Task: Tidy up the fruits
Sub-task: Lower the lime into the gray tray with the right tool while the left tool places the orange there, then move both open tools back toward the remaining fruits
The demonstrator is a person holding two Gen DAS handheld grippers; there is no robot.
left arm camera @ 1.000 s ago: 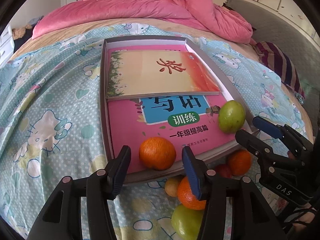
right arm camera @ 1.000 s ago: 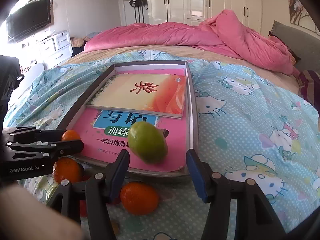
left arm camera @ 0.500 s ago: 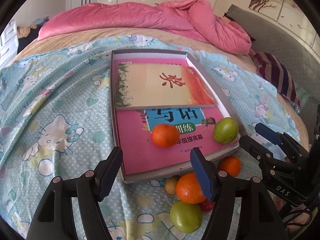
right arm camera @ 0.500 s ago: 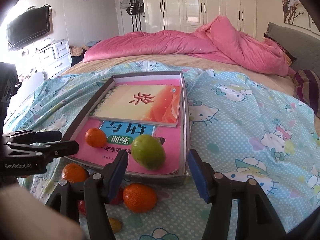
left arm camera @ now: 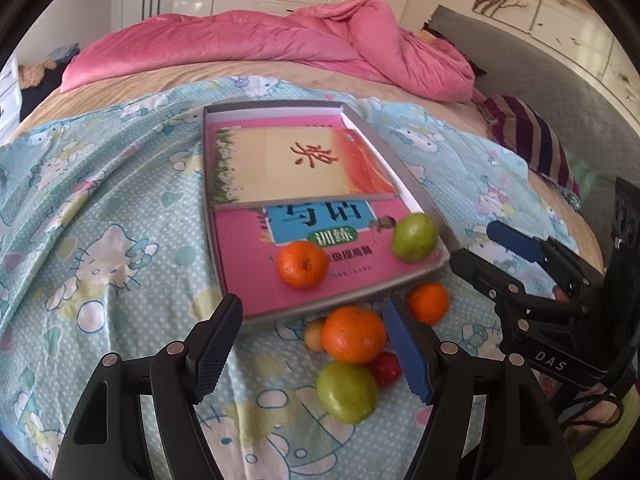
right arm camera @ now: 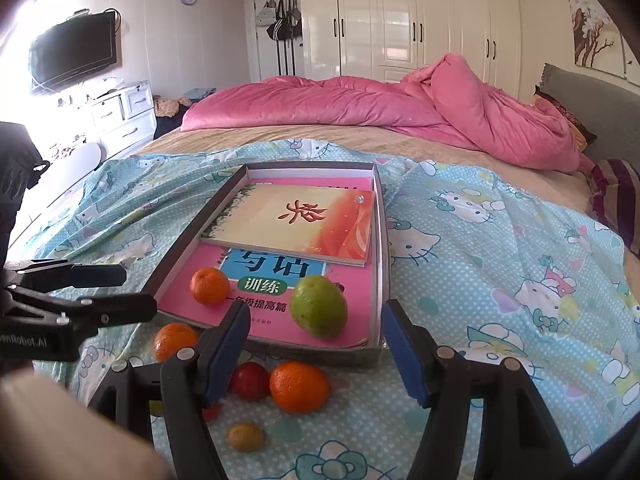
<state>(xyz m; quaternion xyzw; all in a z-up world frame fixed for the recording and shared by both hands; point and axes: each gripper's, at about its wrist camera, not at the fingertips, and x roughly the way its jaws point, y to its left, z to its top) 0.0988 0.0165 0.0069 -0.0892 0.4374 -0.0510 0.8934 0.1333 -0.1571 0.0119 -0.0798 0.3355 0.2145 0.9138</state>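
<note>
**Across the bed, two fruits in the tray and five outside it**

Across the bed lies the sheet (left arm camera: 100, 208), pale blue with cartoon cats, and behind it we see a pink quilt (right arm camera: 360, 108) bunched toward the far side. On the sheet sits a shallow grey tray (right arm camera: 382, 240) holding two books: a large pink book (left arm camera: 248, 272) flat on the tray floor, and an orange-and-cream book (left arm camera: 296, 168) lying on its far half.

We hold our left tongs (left arm camera: 312, 356) low over the sheet near the tray's near edge; their jaws are opening and nothing lies between them. Our right tongs (right arm camera: 316, 356) hover at the tray's near right corner, jaws also opening, gripping nothing.

On the pink book rest a green fruit (right arm camera: 319, 306) near the right wall and an orange (right arm camera: 210, 286) to its left, well apart. Just outside the near edge, on the sheet, we see a cluster: a big orange (left arm camera: 354, 334), a second green fruit (left arm camera: 347, 392) touching it from the near side, a smaller orange (left arm camera: 428, 303), a small red fruit (left arm camera: 386, 368) and a small yellow fruit (right arm camera: 245, 437).
</note>
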